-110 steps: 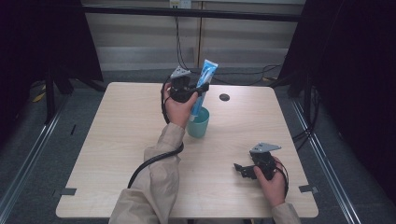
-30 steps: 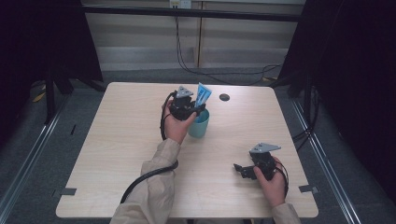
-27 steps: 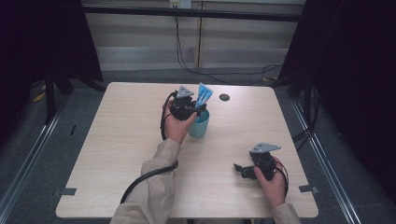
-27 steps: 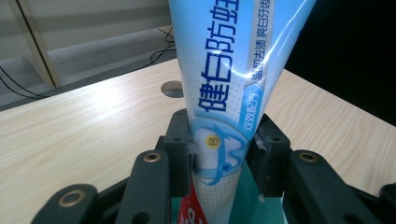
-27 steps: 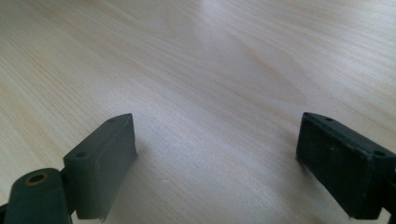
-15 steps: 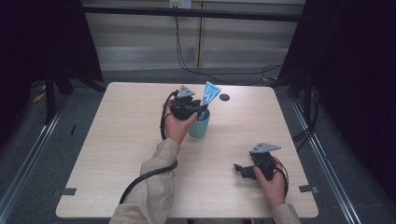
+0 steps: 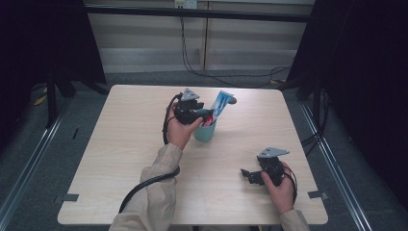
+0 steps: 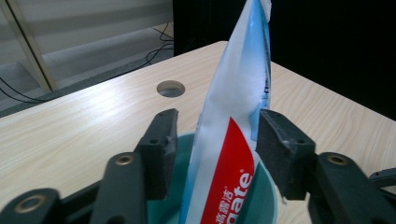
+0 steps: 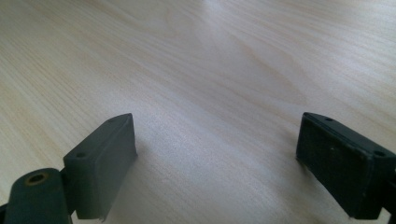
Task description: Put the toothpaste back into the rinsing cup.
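Toothpaste tube [image 8: 233,121]: stands tilted in the teal cup [image 7: 204,132], lower end inside, top leaning away over the rim.
Cup: on the surface [image 7: 120,144], near its middle.
Left gripper [image 7: 199,114]: at the cup's rim; jaws have just been opening, tube between them, a gap at the left pad, right pad close against the tube's edge.
Right gripper [image 7: 248,174]: rests low on the surface, well apart from the cup; jaws spread wide, nothing between.
Hole [image 8: 170,88]: round, in the surface beyond the cup.

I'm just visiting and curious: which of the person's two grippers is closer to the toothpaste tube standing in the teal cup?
The left. The left gripper has the toothpaste tube between its jaws, which have just been opening, over the teal cup. The right gripper is apart, near the table's front edge.
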Demonstrator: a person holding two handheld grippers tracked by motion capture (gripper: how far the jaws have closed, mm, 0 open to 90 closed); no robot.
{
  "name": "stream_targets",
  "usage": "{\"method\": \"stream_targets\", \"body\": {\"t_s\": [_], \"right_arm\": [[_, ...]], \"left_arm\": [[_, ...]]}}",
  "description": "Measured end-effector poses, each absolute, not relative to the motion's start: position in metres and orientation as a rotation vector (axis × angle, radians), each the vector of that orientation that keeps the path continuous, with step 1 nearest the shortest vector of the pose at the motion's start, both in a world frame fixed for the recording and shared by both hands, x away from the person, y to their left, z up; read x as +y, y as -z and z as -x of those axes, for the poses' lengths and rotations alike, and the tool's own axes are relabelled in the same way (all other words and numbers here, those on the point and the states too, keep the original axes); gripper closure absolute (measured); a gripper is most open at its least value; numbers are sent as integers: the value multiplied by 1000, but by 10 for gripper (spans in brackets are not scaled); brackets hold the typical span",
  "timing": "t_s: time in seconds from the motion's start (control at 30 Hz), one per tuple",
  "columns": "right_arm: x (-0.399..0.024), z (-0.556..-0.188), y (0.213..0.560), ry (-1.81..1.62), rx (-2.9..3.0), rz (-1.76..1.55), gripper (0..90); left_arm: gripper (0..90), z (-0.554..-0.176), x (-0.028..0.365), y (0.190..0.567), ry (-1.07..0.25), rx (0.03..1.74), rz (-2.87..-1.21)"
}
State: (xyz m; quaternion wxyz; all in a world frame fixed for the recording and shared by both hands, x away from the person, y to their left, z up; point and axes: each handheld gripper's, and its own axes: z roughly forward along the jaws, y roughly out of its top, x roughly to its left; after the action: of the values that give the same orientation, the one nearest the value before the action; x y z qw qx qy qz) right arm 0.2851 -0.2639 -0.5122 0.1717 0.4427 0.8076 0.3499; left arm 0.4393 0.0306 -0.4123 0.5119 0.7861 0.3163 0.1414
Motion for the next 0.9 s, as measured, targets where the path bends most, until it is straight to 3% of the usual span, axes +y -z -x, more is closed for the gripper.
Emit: {"method": "stream_targets", "body": {"t_s": [0.37, 0.9], "right_arm": [[-264, -285, 512, -991, 2291, -1260, 114], [-264, -285, 512, -994, 2292, -1257, 114]], "left_arm": [[345, -437, 37, 405, -361, 744, -1925], [257, -431, 51, 404, -306, 752, -1913]]}}
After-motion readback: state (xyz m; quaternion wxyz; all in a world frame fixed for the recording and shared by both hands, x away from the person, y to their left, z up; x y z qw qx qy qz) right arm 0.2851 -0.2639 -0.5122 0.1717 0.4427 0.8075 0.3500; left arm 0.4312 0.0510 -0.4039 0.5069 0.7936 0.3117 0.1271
